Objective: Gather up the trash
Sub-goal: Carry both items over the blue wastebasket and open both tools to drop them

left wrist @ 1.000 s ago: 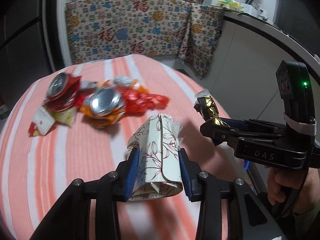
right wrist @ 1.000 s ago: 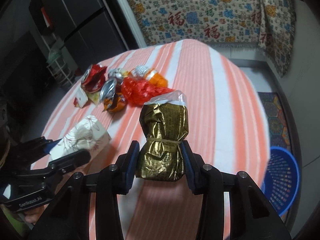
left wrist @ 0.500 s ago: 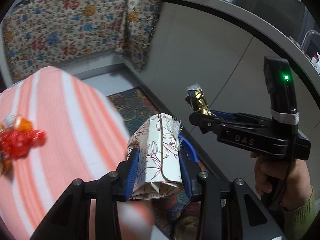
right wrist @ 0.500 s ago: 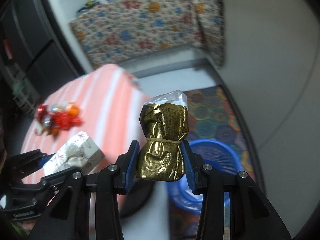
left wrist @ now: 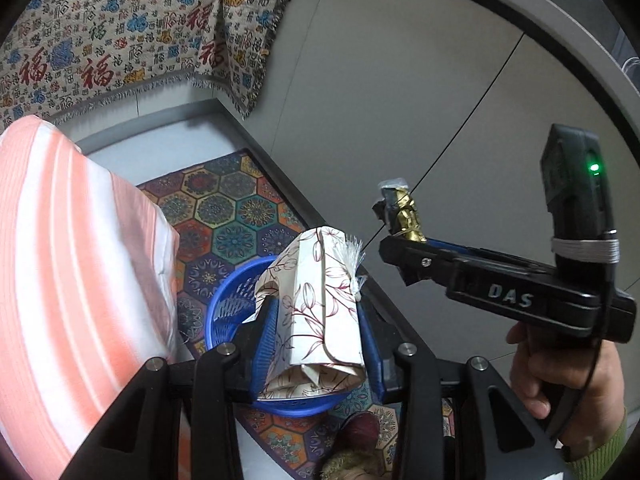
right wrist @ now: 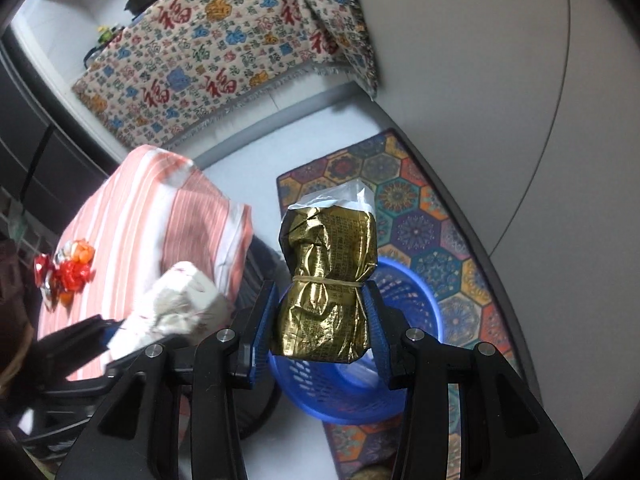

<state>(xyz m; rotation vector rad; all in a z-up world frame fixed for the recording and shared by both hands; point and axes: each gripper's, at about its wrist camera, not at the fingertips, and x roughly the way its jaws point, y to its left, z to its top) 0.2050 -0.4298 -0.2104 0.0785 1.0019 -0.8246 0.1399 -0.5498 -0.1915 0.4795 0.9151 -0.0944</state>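
While one blue basket (right wrist: pixel 404 384) sits below, the left gripper (left wrist: pixel 316 320) clamps one floral box (left wrist: pixel 320 304), the right gripper (right wrist: pixel 324 320) one gold packet (right wrist: pixel 328 280).

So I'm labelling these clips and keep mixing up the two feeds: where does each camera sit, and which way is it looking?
Left wrist: sits on the left gripper, looking down along its fingers past the floral box to the blue basket on the rug; the right hand and right gripper show.
Right wrist: sits on the right gripper, looking down past the gold packet to the same basket; the left gripper shows at lower left.
Shared: basket, rug, striped table, patterned cloth.
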